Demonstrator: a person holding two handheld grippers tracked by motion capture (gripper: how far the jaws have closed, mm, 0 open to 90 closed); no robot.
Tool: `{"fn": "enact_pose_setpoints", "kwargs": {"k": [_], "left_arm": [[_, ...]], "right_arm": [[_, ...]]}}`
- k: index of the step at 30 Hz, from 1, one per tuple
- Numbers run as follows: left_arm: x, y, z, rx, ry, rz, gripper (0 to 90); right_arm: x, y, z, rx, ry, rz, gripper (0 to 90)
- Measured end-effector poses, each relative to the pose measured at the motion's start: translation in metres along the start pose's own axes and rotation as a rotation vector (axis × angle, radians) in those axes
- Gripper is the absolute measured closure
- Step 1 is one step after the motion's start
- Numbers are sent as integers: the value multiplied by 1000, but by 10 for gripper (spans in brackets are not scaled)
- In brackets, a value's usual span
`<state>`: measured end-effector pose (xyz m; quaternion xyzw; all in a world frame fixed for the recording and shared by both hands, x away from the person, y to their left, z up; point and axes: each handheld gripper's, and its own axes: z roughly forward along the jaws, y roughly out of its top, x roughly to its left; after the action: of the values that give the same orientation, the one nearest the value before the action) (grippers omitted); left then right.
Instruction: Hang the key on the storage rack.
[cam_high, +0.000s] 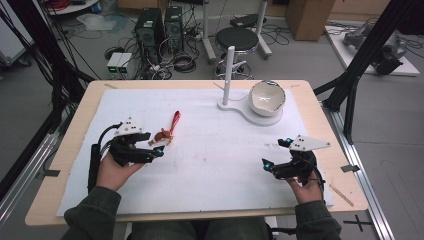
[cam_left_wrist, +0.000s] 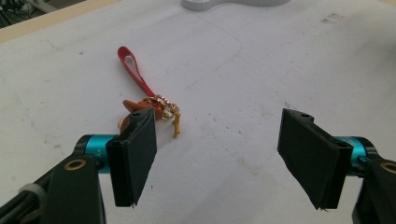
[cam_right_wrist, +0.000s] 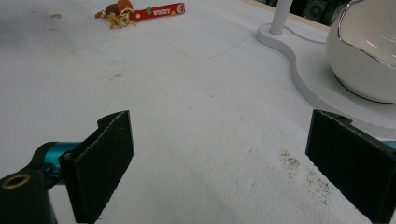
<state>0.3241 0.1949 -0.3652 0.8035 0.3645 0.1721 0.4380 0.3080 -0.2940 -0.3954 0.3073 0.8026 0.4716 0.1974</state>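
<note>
- Overhead, in the high view, the left gripper (cam_high: 153, 145) sat at about eight o'clock on the white mat (cam_high: 210, 165), its jaws spread, with the keychain (cam_high: 168, 131) lying just off its tips toward one o'clock; whether a tip touched the charm was hard to tell at that size.
- Across the mat at four o'clock, the right gripper (cam_high: 276, 154) rested with jaws spread and nothing between them, well apart from the keychain.
- At one o'clock stood the white bowl (cam_high: 267, 97) on a white stand base (cam_high: 250, 116), beside an upright post (cam_high: 229, 70); the bowl's inside looked bare, though glare made it hard to read.
- Next, in the left gripper view, the left gripper (cam_left_wrist: 219, 149) stood wide open over bare mat; the keychain (cam_left_wrist: 150, 100) lay at eleven o'clock, its red strap running away from the camera, and its brown charm end was partly hidden behind the near jaw.
- Finally, in the right gripper view, the right gripper (cam_right_wrist: 219, 158) was open too; the keychain (cam_right_wrist: 140, 11) lay far off at eleven o'clock, and the bowl (cam_right_wrist: 364, 51) at two o'clock was cut off by the frame edge, its contents out of sight.
</note>
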Motion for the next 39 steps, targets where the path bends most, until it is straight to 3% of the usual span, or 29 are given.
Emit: {"fn": "enact_pose_setpoints", "kwargs": {"k": [6, 15, 33, 39], "left_arm": [[7, 8, 9, 41, -5, -20, 302], [19, 20, 20, 58, -1, -69, 320], [34, 53, 43, 113, 29, -54, 331], [38, 55, 54, 126, 43, -71, 351]], "right_arm": [[0, 0, 0, -5, 0, -5, 67], [0, 0, 0, -7, 5, -6, 68], [-1, 0, 0, -8, 5, -9, 67], [-1, 0, -1, -13, 3, -7, 67]]}}
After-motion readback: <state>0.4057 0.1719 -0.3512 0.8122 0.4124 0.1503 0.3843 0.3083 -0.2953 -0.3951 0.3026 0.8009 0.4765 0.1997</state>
